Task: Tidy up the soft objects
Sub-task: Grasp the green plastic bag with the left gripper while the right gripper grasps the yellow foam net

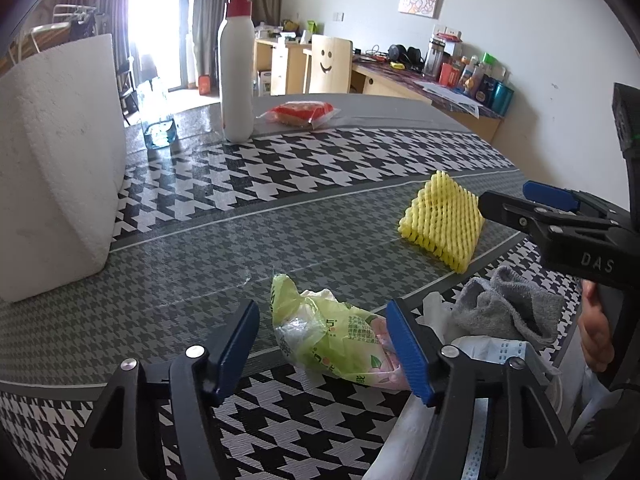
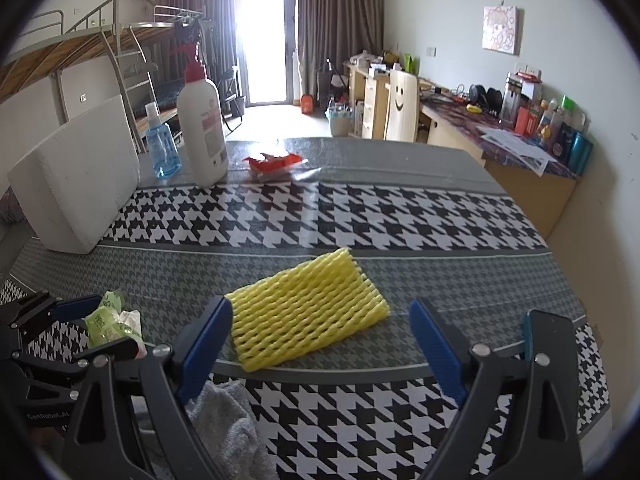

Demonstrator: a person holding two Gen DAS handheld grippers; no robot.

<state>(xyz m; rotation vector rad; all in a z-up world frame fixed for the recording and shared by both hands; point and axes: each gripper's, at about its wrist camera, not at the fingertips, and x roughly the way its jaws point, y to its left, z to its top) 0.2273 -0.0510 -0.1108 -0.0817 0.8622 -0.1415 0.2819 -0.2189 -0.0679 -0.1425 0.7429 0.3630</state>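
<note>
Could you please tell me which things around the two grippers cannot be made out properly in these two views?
- Green tissue pack, left wrist view: its near end is hidden behind the left gripper finger.
- Grey cloth, right wrist view: covered by the right gripper, cut off at the bottom edge.
- Pump bottle label: too small to read.

Blown-out window (image 2: 266, 40) backlight, tabletop (image 2: 360, 216) glare, fisheye-curved dark edges

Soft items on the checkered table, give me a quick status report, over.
Left gripper open around green tissue pack, not pinching. Right gripper open, facing yellow foam net. Grey cloth nearby. Nothing blocking.
</note>
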